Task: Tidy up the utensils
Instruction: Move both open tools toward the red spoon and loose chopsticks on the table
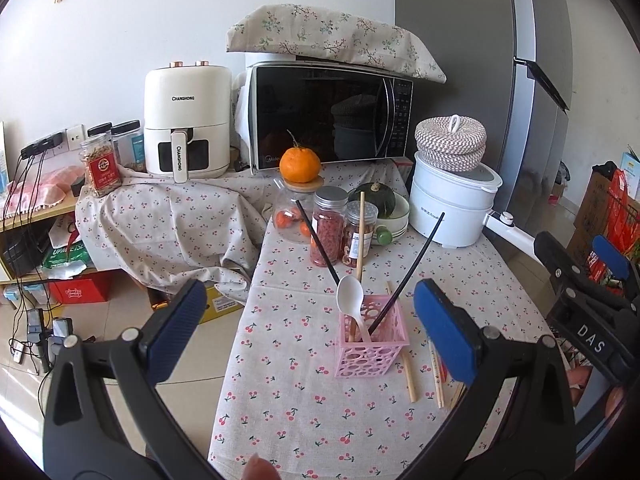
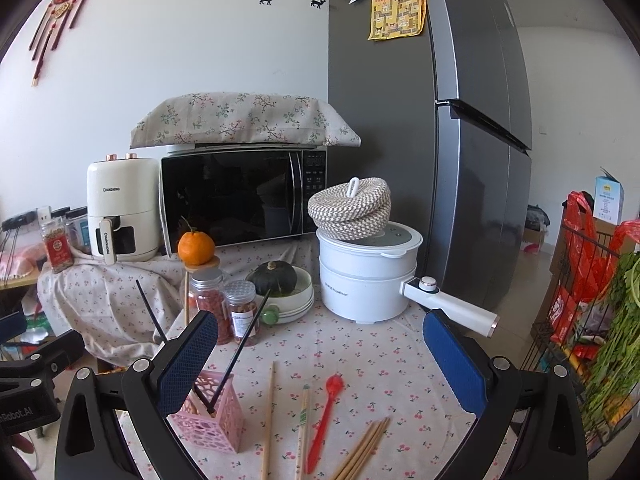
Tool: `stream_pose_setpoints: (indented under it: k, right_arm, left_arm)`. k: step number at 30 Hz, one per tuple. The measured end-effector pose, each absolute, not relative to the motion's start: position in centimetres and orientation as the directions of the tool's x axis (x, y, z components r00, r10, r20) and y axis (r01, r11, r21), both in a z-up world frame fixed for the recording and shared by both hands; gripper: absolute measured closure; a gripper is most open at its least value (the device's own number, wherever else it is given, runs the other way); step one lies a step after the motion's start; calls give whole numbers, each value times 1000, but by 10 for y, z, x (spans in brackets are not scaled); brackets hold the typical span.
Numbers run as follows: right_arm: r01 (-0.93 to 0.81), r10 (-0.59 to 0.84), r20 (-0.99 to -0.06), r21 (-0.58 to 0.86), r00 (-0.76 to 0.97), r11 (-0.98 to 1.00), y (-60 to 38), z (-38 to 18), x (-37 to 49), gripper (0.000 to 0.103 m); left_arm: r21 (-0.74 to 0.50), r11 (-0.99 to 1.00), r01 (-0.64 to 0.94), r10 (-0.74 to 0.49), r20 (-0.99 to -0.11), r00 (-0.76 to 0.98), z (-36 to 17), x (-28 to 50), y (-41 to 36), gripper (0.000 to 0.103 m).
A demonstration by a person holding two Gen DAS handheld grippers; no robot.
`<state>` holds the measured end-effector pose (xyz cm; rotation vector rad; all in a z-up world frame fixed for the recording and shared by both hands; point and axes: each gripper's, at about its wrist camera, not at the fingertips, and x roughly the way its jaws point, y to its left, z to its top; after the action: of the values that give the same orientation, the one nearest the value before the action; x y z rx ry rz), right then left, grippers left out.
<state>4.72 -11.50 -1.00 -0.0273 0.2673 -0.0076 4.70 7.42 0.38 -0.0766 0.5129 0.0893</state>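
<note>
The left gripper (image 1: 308,330) hovers above the tabletop (image 1: 280,400), its blue-padded fingers (image 1: 178,330) spread wide with nothing between them. Just beyond them stands the pink perforated holder (image 1: 370,350), upright on the cherry-print cloth. In it stand a white spoon (image 1: 352,300), two black chopsticks (image 1: 408,272) leaning apart to either side, and a wooden chopstick (image 1: 361,232) nearly upright. Just right of the holder, loose wooden chopsticks (image 1: 409,376) lie flat on the cloth.

In the right wrist view, a single wooden chopstick (image 2: 267,420) lies to the right of the holder, then a printed pair of chopsticks (image 2: 302,428), a red spoon (image 2: 322,420) with its bowl pointing away, and a bundle of bamboo chopsticks (image 2: 362,452) lying aslant. The right gripper (image 2: 320,360) hangs over these loose pieces, its fingers (image 2: 454,358) spread wide as well and touching none of them. Behind the utensils stand jars (image 2: 210,304) and a white cooker (image 2: 366,276).
</note>
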Motion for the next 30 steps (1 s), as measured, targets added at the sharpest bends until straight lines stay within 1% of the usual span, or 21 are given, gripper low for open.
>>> stream_pose_setpoints:
  k: [11,18,26,30]
  right_arm:
    - [34,-40,-250,-29,967,999,-135,0,42,0]
    - [48,-57,-263,-39,963,998,-147,2,42,0]
    - [95,-105,-324,-46,940,994,-175,-3,51,0]
    - [111,-120,-377,-44,918,993,-190,-11,61,0]
  left_arm:
    - [-44,997,-62,33,-488,872,4,51,46,0]
    - [-40,998,-41,16,-499,866,2,56,32,0]
    - [-31,1000,0,-16,-531,847,-6,64,9,0]
    - [-33,998,49,-60,-578,814,-15,73,-7,0]
